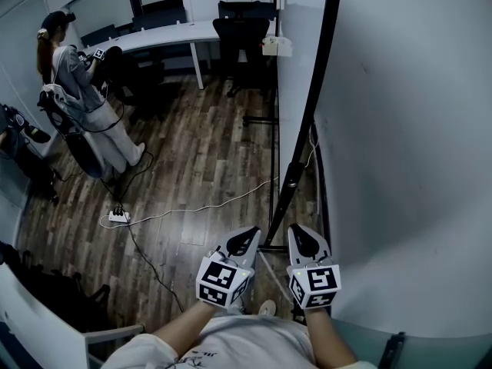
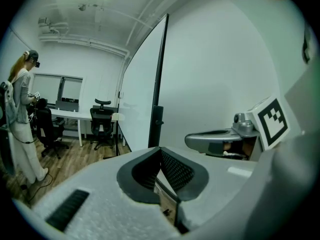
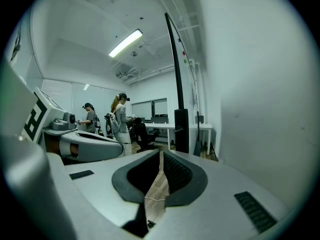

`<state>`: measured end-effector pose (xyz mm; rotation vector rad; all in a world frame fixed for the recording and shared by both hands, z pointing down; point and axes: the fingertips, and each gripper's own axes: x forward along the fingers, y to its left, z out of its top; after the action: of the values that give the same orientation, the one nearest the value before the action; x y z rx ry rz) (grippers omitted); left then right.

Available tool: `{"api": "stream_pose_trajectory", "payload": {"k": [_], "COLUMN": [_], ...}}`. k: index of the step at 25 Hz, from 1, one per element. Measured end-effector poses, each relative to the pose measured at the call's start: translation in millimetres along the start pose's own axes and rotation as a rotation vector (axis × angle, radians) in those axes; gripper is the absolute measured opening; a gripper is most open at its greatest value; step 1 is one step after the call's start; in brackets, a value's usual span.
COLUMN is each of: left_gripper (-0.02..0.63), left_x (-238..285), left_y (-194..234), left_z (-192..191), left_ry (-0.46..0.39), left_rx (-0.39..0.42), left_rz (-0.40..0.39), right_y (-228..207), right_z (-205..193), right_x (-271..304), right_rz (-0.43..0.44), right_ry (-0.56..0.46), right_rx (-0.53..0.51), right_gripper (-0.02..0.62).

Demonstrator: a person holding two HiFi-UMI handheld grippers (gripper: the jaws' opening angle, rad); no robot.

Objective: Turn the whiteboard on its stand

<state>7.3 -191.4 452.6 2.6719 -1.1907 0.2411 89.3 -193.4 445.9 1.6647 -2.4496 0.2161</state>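
Nearest us, our two forearms come up from the bottom of the head view, each carrying a gripper level and pointed forward. Left gripper (image 1: pixel 247 237): jaws together, nothing between them. Right gripper (image 1: pixel 298 235): the same, closed and empty. We judge they are carried shut and side by side because no hold has been taken; the turn is not yet begun. Just past the tips, the stand (image 1: pixel 270 246) sets its black foot on the wood floor, its dark post rising at the board's near edge. The whiteboard (image 1: pixel 407 144) fills the right of the view, nearly upright, close beside the right gripper with no contact that we can see. That near edge looks the natural place to push or grip. Further out, a white cable (image 1: pixel 200 206) runs to a power strip (image 1: pixel 118 216), near the foot. Farthest, a person (image 1: pixel 77 75) stands by a white desk (image 1: pixel 169 37) with an office chair (image 1: pixel 238 33).
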Motion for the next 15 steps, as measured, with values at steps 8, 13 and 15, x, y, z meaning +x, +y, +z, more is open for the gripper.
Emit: {"api": "stream_pose_trajectory", "payload": {"k": [8,13,15], "left_gripper": [0.011,0.011,0.011], "left_x": [18,27,29], "left_y": [18,27,34], "left_z": [3,1,0], "left_ry": [0.006,0.016,0.019], "left_rx": [-0.002,-0.003,-0.006], "left_rz": [-0.002,-0.002,0.004], "right_y": [-14,-23,-26], "right_z": [12,12,14], "right_x": [34,57,65], "right_rz": [-0.015,-0.020,-0.029], "right_ry": [-0.008,0.001,0.002], "right_rx": [-0.011,-0.002,0.005], "right_gripper": [0.080,0.145,0.160]}}
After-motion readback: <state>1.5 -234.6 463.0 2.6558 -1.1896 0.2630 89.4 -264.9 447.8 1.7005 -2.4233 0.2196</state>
